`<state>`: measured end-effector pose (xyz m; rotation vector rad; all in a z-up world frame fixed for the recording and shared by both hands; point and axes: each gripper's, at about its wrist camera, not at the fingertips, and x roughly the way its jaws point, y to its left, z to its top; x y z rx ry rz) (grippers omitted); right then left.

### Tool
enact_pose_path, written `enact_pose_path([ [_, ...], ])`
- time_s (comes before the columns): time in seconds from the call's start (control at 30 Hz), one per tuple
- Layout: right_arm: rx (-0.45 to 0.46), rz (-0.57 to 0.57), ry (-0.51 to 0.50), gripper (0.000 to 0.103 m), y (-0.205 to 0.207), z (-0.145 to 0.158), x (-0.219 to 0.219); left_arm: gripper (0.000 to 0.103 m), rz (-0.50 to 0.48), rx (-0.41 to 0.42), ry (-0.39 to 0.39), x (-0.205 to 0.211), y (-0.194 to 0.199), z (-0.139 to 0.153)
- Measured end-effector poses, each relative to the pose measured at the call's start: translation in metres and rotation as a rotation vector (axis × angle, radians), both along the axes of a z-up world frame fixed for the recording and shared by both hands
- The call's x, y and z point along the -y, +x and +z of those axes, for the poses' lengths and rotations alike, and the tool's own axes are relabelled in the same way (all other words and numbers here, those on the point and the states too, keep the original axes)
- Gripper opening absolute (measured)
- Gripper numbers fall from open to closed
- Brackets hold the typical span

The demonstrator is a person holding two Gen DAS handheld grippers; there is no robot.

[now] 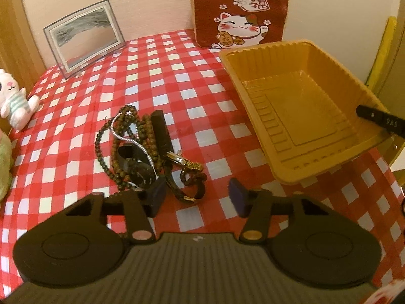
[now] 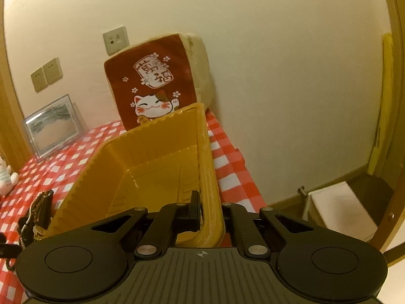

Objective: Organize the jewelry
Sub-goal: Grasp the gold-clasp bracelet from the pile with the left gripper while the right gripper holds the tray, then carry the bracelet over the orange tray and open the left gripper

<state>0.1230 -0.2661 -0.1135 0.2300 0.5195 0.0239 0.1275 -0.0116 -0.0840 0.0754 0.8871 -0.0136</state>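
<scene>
Covered by a red and white checked cloth (image 1: 192, 81), a desk with all the things on it. Standing at the back wall, a red cushion (image 1: 240, 10) with a lucky cat and a label of two large Chinese characters, probably 萬福; smaller signs on the cat's coin too small to read. Leaning beside it, a clear frame (image 1: 83, 38); at the left edge, a plush toy (image 1: 15, 98).

On the right side of the desk, an empty yellow tray (image 1: 298, 116), tipped up at its near corner. Clamped on that tray wall, the right tongs (image 2: 210, 215), closed tight on the thin plastic; on the finger seen from the left camera, small letters, perhaps "UAS", not sure.

In a tangled pile left of the tray, the jewelry (image 1: 149, 152): dark bead strings, a silver chain, a black watch, a gold clasp and a ring, all on the cloth, nothing yet in the tray. Over the near edge of the pile, the left tongs (image 1: 197, 197), half open, holding nothing; one pad touching or just beside the watch, a thin strap lying between the two pads.

Step in hand, as judged: first pick from the pile, tray held ready. Next move: lower a bit, close on one piece only, lift slowly to free it from the tangle, then carry over the tray rim
</scene>
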Motion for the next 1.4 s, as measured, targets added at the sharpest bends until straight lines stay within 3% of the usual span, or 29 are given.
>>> enact_pose_path([
  [0.13, -0.009, -0.002, 0.000, 0.004, -0.001, 0.002, 0.000, 0.042, -0.015, -0.006, 0.011, -0.002, 0.009, -0.009],
  [0.3, -0.018, -0.006, 0.005, 0.004, 0.001, 0.004, 0.000, 0.025, -0.046, -0.023, 0.022, -0.003, 0.019, -0.018],
  [0.47, -0.021, -0.011, 0.007, 0.004, 0.003, 0.004, 0.001, 0.021, -0.065, -0.027, 0.015, -0.003, 0.028, -0.024],
  [0.67, -0.027, -0.012, 0.004, 0.004, 0.004, 0.003, 0.001, 0.005, -0.091, -0.034, 0.019, -0.003, 0.033, -0.027],
  [0.87, -0.023, -0.004, 0.004, 0.004, 0.003, 0.004, 0.001, 0.004, -0.122, -0.012, 0.043, 0.000, 0.027, -0.023],
  [1.4, -0.021, 0.005, -0.022, 0.004, -0.009, 0.013, 0.000, 0.004, -0.079, 0.113, -0.071, -0.015, 0.009, 0.040],
])
